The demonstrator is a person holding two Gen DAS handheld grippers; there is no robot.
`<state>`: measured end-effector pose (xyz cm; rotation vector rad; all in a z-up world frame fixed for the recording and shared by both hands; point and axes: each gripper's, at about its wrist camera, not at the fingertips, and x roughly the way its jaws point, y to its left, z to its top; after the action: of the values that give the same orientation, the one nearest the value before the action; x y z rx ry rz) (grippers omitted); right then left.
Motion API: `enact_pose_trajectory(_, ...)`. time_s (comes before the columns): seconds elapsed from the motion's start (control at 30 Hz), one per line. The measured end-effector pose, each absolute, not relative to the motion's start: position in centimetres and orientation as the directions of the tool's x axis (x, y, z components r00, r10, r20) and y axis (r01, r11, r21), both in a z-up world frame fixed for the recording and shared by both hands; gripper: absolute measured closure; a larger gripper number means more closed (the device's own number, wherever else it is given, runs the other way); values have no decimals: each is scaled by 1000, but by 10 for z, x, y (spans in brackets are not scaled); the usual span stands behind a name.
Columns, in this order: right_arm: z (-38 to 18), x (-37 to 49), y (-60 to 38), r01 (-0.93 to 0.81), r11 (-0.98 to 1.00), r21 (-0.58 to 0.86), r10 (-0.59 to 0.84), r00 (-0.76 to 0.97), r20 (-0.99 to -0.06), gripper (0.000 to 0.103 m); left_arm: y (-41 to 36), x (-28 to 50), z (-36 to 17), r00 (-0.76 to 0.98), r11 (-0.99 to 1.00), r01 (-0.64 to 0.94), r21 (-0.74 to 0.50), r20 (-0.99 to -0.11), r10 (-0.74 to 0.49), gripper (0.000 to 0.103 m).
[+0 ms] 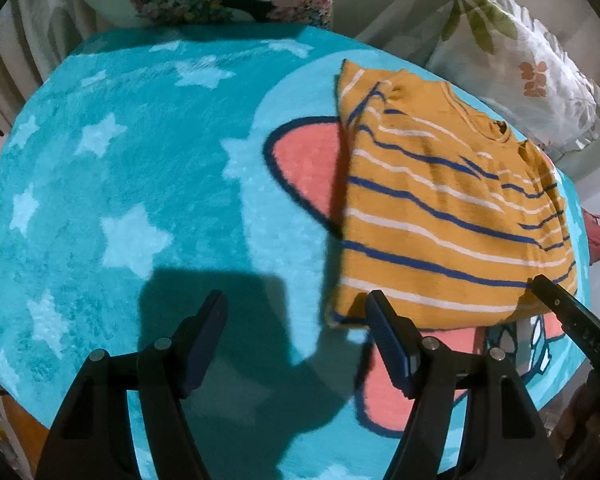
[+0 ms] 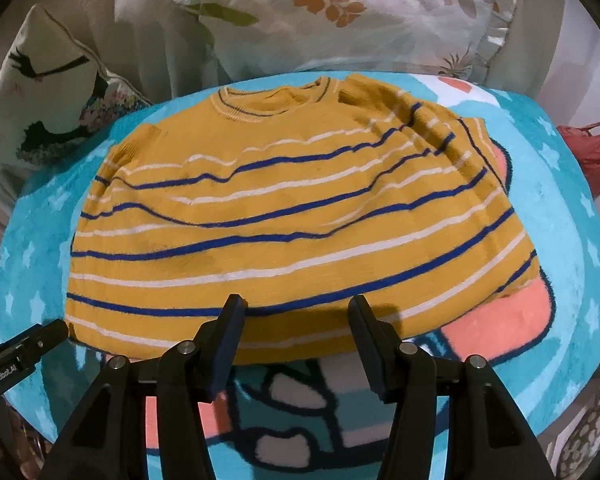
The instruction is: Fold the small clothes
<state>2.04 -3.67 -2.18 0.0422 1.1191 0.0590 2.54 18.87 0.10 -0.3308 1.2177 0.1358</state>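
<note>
The left tool (image 1: 296, 306) hangs with its two fingers spread wide and nothing between them; its right finger (image 1: 384, 320) sits at the near left corner of the sweater's hem, whether touching the knit or just above it I cannot tell, while its left finger is over bare blue pile and throws a dark shadow there. The right tool (image 2: 296, 310) is likewise spread apart, gripping nothing, its fingertips poised over the middle of the sweater's near hem. In the right wrist view the tip of the left tool shows at the sweater's lower left corner, and in the left wrist view the tip of the right tool shows at its lower right corner. The yellow sweater (image 2: 292, 208) with blue and white stripes lies front-up and mostly flat, its round collar pointing away from the tools and its hem nearest them; both sleeves look folded in over the body, and the right shoulder area is rumpled. It rests on a turquoise rug (image 1: 132, 184) patterned with pale stars and a coral and white cartoon figure, toward the rug's right half in the left view. Beyond the rug's far edge lean a leaf-print pillow (image 2: 340, 12) and a floral cushion with dark shapes (image 2: 56, 92). A red bag (image 2: 596, 152) sits off the rug's right edge.
</note>
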Motion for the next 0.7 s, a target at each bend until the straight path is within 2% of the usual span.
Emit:
enact_pose_trajectory(0.27, -19, 31, 2, -107, 993, 45, 87, 429, -899, 44, 211, 26, -7, 335, 933, -309, -183, -939, -73, 33)
enact_pose_trajectory(0.53, -8, 76, 64, -270, 949, 161, 256, 369, -894, 44, 239, 15, -8, 348, 902, -387, -188, -936, -46, 33)
enact_pose_trajectory(0.7, -17, 89, 114, -364, 917, 164, 286, 314, -905, 44, 255, 2, -14, 334, 875, -442, -198, -941, -44, 33)
